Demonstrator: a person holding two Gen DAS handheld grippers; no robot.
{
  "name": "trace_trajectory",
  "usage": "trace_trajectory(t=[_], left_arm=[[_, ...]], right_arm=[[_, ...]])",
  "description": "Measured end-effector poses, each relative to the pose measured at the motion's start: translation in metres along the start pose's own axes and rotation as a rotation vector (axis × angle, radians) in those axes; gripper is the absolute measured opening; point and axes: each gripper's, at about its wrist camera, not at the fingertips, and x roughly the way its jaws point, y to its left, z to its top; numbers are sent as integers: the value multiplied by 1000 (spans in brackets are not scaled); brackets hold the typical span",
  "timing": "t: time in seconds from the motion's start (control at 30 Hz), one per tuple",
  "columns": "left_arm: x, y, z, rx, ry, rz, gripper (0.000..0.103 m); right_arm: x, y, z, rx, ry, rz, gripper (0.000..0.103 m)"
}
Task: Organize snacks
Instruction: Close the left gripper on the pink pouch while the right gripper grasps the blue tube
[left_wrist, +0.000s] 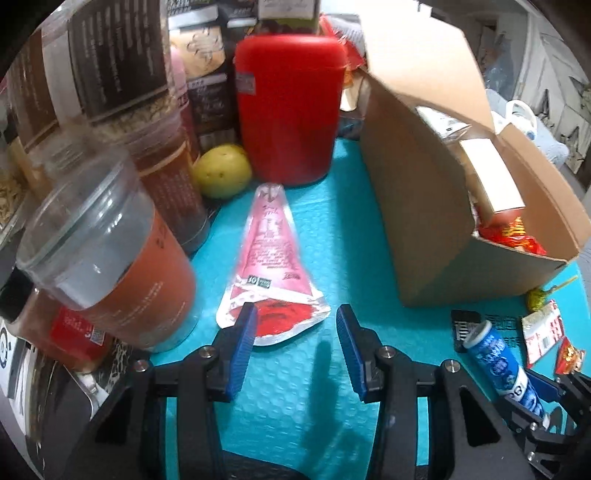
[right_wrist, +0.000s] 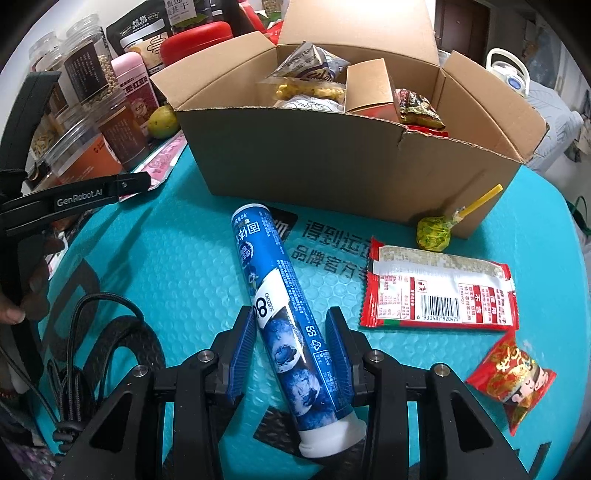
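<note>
Two grippers: right gripper (right_wrist: 291, 343) jaws pinching blue tube (right_wrist: 284, 325), left gripper (left_wrist: 295, 343) jaws spread, empty, pink pouch (left_wrist: 271, 266) just ahead.

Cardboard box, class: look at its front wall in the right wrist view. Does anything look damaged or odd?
Yes. The cardboard box has a jagged tear running down from the top edge of its front wall, right of centre. A wrapped lollipop lies on the mat against the box's lower right corner.
</note>
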Motion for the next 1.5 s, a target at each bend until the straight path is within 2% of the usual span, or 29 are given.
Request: trace_trajectory(t=[0.13,0.17,0.23,0.3,0.4,0.63,0.67,0.73,0.8,0.83,0.9,1.0,1.1,1.3,1.37,1.43,1.5], left_arm=[[20,4,3,-26,68,8,44],[21,4,3,-18,54,20,47],[23,3,4,-12,61,25,60],[29,1,5,-4,73,18,86],[33,-3,4,11,74,45,99],[41,4,8,10,39,26,101],[33,4,6,12,33,22,100],[30,3,5,31,18,13,92],[23,3,5,52,9,0,72],[21,2,5,62,8,-5,68],[20,-3,5,97,4,-24,51],[15,-14,1,146,-3,-27,38],[13,-17,-2,167,-2,-33,31],[6,-13,-10,172,15,-69,29],[4,-10,-13,158,17,-111,29],[-1,-11,-16,149,-4,-156,29],[-9,-12,-17,160,-48,-158,29]], right_arm=[[1,0,1,1,1,0,40],[1,0,1,1,0,0,40],[1,0,1,2,0,0,40],[1,-1,1,4,0,2,40],[0,-1,1,3,-1,2,40],[1,-1,1,6,-2,2,40],[1,-1,1,5,-2,2,40],[2,-1,1,4,-2,2,40],[2,-1,1,5,-2,2,40],[2,-1,1,5,-2,2,40],[2,-1,1,3,-3,2,40],[4,-1,1,1,-7,3,40],[3,-1,-1,2,-11,5,40],[1,0,-5,0,-15,5,40],[-1,1,-7,0,-17,12,40],[-1,2,-8,0,-16,12,40],[-2,3,-9,-1,-17,9,40]])
